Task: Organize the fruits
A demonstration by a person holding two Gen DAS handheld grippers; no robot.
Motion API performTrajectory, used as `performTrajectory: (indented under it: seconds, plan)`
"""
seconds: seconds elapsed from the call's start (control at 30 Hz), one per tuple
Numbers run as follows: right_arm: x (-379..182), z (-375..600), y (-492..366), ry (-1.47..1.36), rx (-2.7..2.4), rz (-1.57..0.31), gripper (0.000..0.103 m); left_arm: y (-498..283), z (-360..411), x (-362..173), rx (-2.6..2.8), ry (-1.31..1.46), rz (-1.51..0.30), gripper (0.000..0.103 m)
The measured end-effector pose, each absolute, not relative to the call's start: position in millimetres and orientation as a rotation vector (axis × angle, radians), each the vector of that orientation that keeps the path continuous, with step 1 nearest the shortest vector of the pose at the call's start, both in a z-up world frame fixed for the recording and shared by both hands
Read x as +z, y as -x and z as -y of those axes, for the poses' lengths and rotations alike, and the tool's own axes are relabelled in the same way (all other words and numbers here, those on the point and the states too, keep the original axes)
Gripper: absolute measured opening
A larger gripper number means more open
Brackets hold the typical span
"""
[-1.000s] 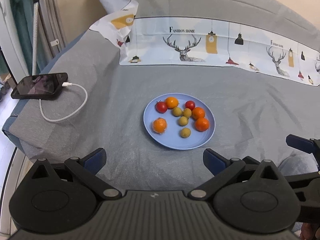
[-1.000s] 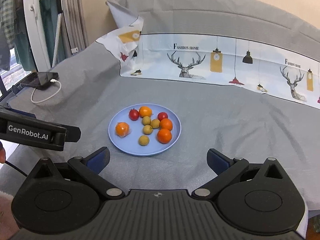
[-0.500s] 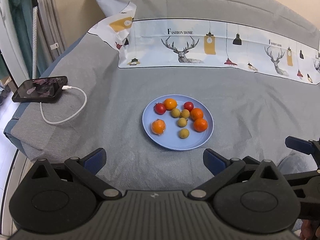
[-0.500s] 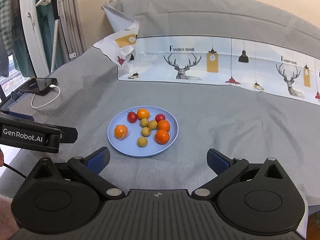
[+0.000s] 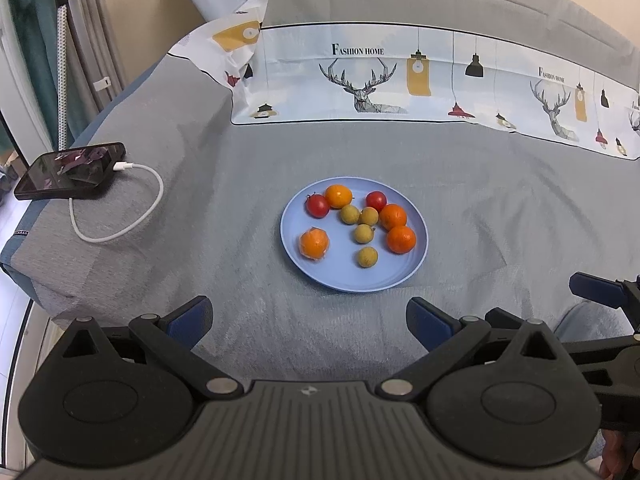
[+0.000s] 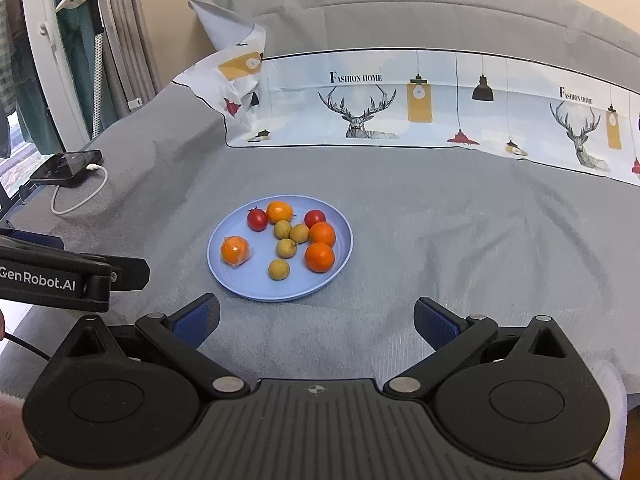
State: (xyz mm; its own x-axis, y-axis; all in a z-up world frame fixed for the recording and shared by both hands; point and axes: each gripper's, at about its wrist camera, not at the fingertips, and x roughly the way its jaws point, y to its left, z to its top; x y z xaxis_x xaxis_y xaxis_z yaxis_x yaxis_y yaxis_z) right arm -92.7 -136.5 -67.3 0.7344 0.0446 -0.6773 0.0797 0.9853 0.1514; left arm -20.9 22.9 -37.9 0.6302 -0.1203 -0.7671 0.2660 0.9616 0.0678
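Note:
A light blue plate [image 5: 396,276] [image 6: 256,292] lies on the grey bed cover and holds several fruits: oranges [image 5: 401,239] [image 6: 319,257], one wrapped orange [image 5: 314,242] [image 6: 235,251], two red tomatoes [image 5: 317,205] [image 6: 257,219] and several small tan longans [image 5: 367,257] [image 6: 279,269]. My left gripper [image 5: 309,316] is open and empty, short of the plate's near rim. My right gripper [image 6: 317,320] is open and empty, also just short of the plate. The left gripper's body shows at the left of the right wrist view [image 6: 60,276].
A black phone [image 5: 70,171] [image 6: 66,168] with a white charging cable [image 5: 132,220] lies near the bed's left edge. A printed deer-pattern cloth [image 5: 400,76] [image 6: 400,108] runs across the back. The bed drops off at left.
Both grippers have drifted slightly; the plate sits a little lower and nearer in the right wrist view. Jaws stay open and the fruits have not moved.

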Motion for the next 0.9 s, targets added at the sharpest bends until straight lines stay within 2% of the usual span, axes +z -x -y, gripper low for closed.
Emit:
performTrajectory:
  seconds: [0.9]
  plan:
    - [-69.7,138.8,91.7,-0.188,-0.021,-0.758,0.102,20.4,-21.6,-39.9,-0.224,-0.186,-0.867,0.103]
